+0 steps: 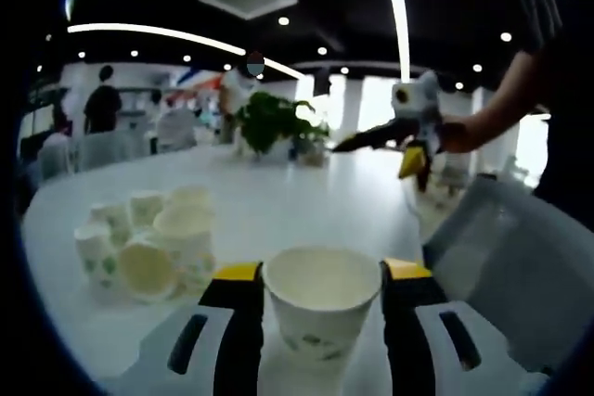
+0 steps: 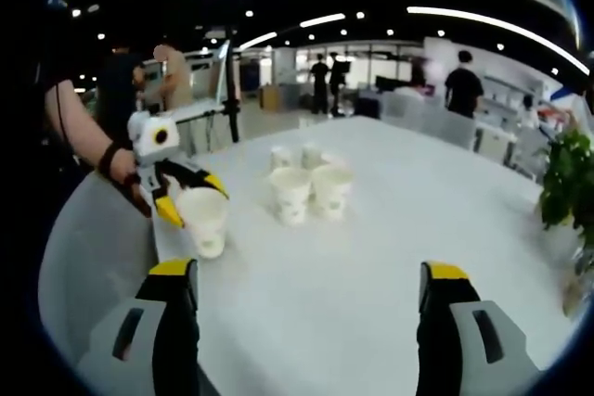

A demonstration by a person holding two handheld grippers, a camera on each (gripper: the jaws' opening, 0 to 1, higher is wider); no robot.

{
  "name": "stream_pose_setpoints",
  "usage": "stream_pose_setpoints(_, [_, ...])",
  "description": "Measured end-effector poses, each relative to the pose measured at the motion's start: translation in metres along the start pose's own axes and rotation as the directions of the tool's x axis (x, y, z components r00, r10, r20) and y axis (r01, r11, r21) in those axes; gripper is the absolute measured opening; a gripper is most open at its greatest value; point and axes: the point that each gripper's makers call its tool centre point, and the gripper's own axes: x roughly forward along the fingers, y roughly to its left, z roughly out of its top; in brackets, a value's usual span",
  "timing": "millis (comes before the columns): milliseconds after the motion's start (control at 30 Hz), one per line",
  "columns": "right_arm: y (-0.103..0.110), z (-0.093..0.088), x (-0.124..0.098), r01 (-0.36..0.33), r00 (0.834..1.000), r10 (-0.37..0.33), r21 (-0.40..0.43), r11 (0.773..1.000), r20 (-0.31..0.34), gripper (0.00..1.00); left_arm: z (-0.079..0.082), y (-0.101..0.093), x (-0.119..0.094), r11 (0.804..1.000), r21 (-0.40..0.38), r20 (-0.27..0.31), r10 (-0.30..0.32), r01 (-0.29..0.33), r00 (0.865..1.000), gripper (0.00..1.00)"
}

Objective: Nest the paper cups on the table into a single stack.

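Observation:
A white paper cup (image 1: 320,322) with a faint green print stands upright between the yellow-tipped jaws of my left gripper (image 1: 322,272), which is shut on it just above the white table (image 1: 306,201). The right gripper view shows that same cup (image 2: 206,224) in the left gripper (image 2: 195,199), held by a person's hand at the table's near left edge. Several more cups (image 1: 153,243) cluster on the table to the left, some upright, one lying on its side. From the right gripper view, the cluster (image 2: 306,187) is at mid-table. My right gripper (image 2: 306,299) stands wide open, holding nothing, and appears far off in the left gripper view (image 1: 376,155).
A potted green plant (image 1: 274,122) stands at the far side of the table, seen as the plant (image 2: 568,183) at the right edge. A grey chair (image 1: 520,266) is beside the table; another chair back (image 2: 88,257) curves at the left. People stand in the background.

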Motion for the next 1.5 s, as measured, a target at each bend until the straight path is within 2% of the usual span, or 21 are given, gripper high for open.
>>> stream_pose_setpoints(133, [0.000,-0.001,0.001,-0.005,1.000,0.005,-0.002,1.000,-0.009,0.97,-0.007,-0.001,0.003,1.000,-0.001,-0.019,-0.009,0.009,1.000,0.48])
stream_pose_setpoints(200, [0.000,-0.001,0.001,-0.005,1.000,0.005,-0.003,1.000,-0.014,0.97,-0.010,-0.001,0.003,0.999,-0.031,-0.026,-0.013,0.012,1.000,0.48])
stream_pose_setpoints(333, [0.000,0.000,0.001,-0.004,1.000,0.004,0.000,1.000,-0.008,0.97,-0.011,0.000,0.003,1.000,-0.002,-0.028,-0.008,0.007,1.000,0.48])
stream_pose_setpoints(467, [0.000,0.000,0.002,-0.007,1.000,0.007,0.001,1.000,-0.008,0.97,-0.017,0.002,0.002,1.000,0.027,-0.054,-0.008,0.009,0.999,0.48])
stream_pose_setpoints(733, [-0.002,-0.003,0.001,-0.005,1.000,0.005,0.004,1.000,-0.011,0.96,-0.019,0.001,0.002,1.000,0.017,-0.058,-0.014,0.015,0.998,0.49])
stream_pose_setpoints(833, [-0.002,-0.003,0.001,-0.006,1.000,0.006,0.002,1.000,-0.012,0.96,-0.023,0.003,0.002,1.000,-0.008,-0.083,-0.008,0.007,0.997,0.50])
stream_pose_setpoints(933, [-0.001,-0.003,0.002,-0.009,1.000,0.009,0.003,1.000,-0.013,0.96,-0.022,0.002,0.002,1.000,-0.011,-0.075,-0.007,0.006,0.997,0.50])
stream_pose_setpoints(1133, [0.000,-0.002,0.005,-0.011,1.000,0.011,-0.001,1.000,-0.011,0.96,-0.020,0.006,0.000,1.000,-0.028,-0.068,0.005,-0.007,0.998,0.58])
stream_pose_setpoints(1233, [0.000,-0.003,0.006,-0.012,1.000,0.012,0.000,1.000,-0.012,0.96,-0.017,0.007,-0.001,0.999,-0.051,-0.061,0.006,-0.009,0.998,0.66])
stream_pose_setpoints(1367, [0.000,-0.004,0.006,-0.013,1.000,0.013,0.002,1.000,-0.016,0.96,-0.012,0.010,-0.007,1.000,-0.018,-0.045,0.010,-0.011,0.999,0.71])
stream_pose_setpoints(1500, [-0.001,-0.001,0.006,-0.009,1.000,0.009,0.001,1.000,-0.008,0.97,-0.009,0.015,-0.014,0.999,-0.025,-0.045,0.020,-0.021,0.999,0.74])
